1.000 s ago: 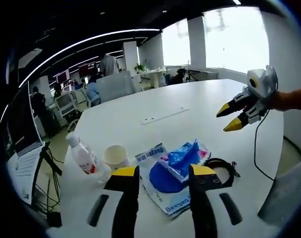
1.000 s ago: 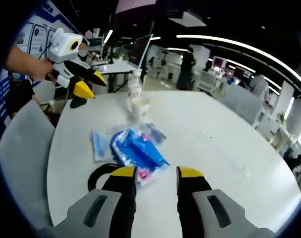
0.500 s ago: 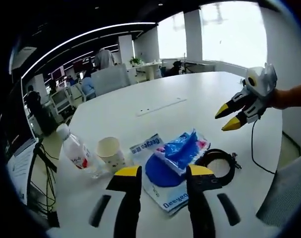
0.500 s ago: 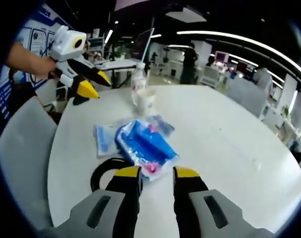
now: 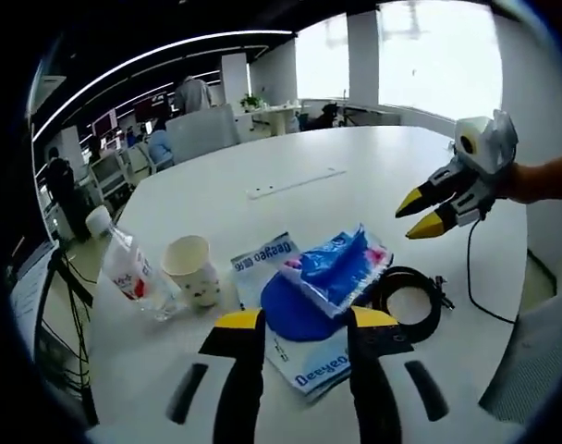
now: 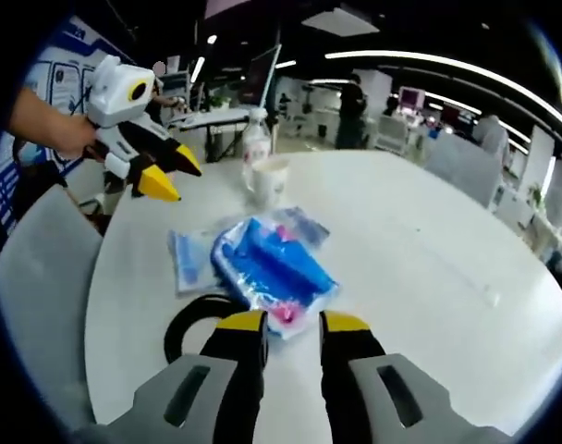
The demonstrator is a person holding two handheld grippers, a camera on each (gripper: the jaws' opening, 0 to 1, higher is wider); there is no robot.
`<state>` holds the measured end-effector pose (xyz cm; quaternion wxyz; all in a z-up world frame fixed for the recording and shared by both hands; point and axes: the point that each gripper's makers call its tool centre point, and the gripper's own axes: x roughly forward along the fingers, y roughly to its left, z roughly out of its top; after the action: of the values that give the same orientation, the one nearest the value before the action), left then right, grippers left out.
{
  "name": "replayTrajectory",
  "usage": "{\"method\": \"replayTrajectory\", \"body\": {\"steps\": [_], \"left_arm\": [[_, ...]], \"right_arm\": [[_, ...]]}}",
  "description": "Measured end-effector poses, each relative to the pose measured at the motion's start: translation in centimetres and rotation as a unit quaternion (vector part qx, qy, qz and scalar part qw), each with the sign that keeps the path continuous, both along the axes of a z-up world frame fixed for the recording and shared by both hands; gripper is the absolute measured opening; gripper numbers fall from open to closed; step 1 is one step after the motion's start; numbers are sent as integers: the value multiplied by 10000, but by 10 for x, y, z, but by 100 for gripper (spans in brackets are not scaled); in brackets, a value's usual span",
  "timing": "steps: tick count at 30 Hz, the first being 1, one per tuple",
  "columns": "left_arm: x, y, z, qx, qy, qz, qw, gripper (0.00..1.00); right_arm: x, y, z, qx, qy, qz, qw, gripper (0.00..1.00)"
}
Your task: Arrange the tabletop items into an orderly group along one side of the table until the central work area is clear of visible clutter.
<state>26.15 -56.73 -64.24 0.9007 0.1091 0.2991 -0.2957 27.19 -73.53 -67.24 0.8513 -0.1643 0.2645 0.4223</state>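
Note:
On the white round table (image 5: 290, 157) (image 6: 429, 250) lies a cluster: a blue tissue packet (image 5: 336, 266) (image 6: 276, 266) on top of a blue-and-white printed pouch (image 5: 299, 356) (image 6: 190, 259), a black cable coil (image 5: 409, 303) (image 6: 190, 319), a paper cup (image 5: 190, 270) (image 6: 267, 180) and a clear water bottle (image 5: 124, 273) (image 6: 255, 143). My left gripper (image 5: 306, 324) (image 6: 173, 178) hovers open just short of the pouch. My right gripper (image 6: 293, 324) (image 5: 416, 214) is open, its jaws close to the packet's near end, holding nothing.
A grey chair back (image 6: 31, 277) (image 5: 540, 361) stands at the table edge by the cluster. A flat cable hatch (image 5: 295, 182) sits mid-table. Beyond it are office desks, chairs (image 5: 202, 134) and people. The far half of the table is bare.
Both cameras have drawn a little closer to the cluster. The right gripper's jaws now sit nearer the blue packet and look slightly narrower. The items have not moved.

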Motion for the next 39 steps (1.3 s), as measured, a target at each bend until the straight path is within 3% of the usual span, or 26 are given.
{"method": "replayTrajectory", "body": {"steps": [39], "left_arm": [[22, -25, -32, -70, 364, -164, 9992, 30]], "right_arm": [[8, 4, -19, 160, 353, -128, 9992, 16]]}}
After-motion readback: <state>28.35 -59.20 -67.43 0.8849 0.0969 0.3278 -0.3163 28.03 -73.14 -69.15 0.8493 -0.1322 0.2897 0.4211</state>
